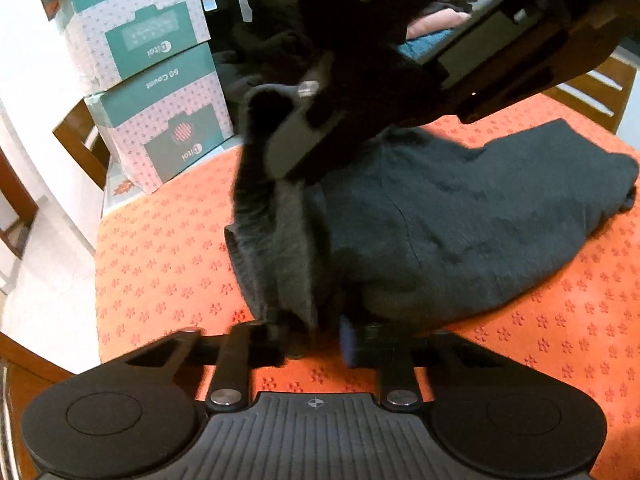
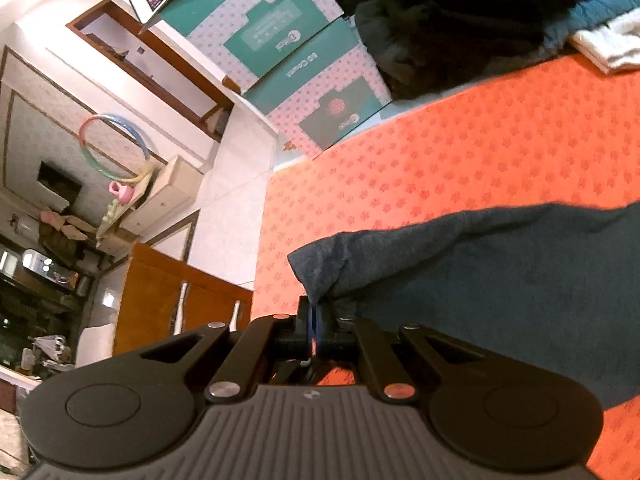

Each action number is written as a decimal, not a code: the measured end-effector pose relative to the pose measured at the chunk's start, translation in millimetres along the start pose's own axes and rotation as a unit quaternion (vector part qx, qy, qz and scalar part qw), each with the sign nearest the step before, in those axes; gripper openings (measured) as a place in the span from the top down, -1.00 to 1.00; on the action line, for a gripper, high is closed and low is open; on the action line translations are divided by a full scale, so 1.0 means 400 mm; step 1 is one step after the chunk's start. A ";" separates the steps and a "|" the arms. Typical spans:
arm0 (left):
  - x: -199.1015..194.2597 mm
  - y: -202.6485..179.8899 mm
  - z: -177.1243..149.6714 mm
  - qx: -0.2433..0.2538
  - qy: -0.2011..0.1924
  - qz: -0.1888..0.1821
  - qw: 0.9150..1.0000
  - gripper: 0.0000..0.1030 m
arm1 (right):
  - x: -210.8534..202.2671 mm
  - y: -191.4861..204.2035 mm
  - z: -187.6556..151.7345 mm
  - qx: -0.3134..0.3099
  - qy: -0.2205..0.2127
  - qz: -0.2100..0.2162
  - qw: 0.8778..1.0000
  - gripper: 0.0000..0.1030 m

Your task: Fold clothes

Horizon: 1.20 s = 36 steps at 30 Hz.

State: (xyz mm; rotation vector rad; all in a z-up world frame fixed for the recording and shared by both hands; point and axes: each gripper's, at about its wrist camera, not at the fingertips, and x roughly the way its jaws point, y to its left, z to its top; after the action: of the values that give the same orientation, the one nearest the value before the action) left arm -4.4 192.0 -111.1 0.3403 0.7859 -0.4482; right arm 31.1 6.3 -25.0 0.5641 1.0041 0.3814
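Observation:
A dark grey garment [image 1: 460,220] lies on the orange patterned tablecloth [image 1: 160,260]. In the left wrist view my left gripper [image 1: 314,338] has a bunched fold of its near edge filling the narrow gap between the fingers, which press on it. Above it, my right gripper [image 1: 292,136] reaches in from the upper right and holds up a strip of the same cloth. The right wrist view shows the right gripper [image 2: 314,328] shut tight on a corner of the garment [image 2: 500,280], lifted off the tablecloth [image 2: 460,152].
Two stacked green and pink boxes [image 1: 160,80] [image 2: 300,60] stand at the table's far left. A pile of dark clothes [image 2: 460,20] and a folded white cloth [image 2: 608,44] lie at the back. Wooden chairs [image 1: 80,140] [image 2: 180,292] stand beyond the left table edge.

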 end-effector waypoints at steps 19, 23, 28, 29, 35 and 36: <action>-0.036 0.261 -0.034 -0.075 0.011 -0.182 0.980 0.91 | 0.090 -0.049 0.067 -0.026 0.030 -0.031 0.999 0.71; -0.037 0.227 -0.028 -0.068 0.008 -0.199 0.978 0.78 | 0.091 -0.038 0.060 -0.044 0.037 -0.039 0.998 0.67; -0.007 0.219 -0.009 -0.074 -0.001 -0.193 0.978 0.44 | 0.059 -0.032 0.044 -0.069 0.041 -0.047 0.996 0.21; -0.001 0.223 -0.003 -0.084 -0.005 -0.199 0.976 0.40 | 0.049 -0.036 0.037 -0.073 0.042 -0.054 0.995 0.18; 0.034 0.206 0.028 -0.087 -0.005 -0.229 0.970 0.05 | 0.005 -0.108 -0.001 -0.063 0.047 -0.102 0.992 -0.15; 0.040 0.200 0.029 -0.082 0.000 -0.228 0.970 0.04 | 0.001 -0.125 -0.009 -0.063 0.050 -0.116 0.990 -0.18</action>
State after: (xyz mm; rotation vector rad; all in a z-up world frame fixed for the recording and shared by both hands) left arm 52.9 250.8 -105.3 -0.0001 0.8973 -0.8070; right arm 30.3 -32.3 -56.8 0.3122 1.1203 0.2648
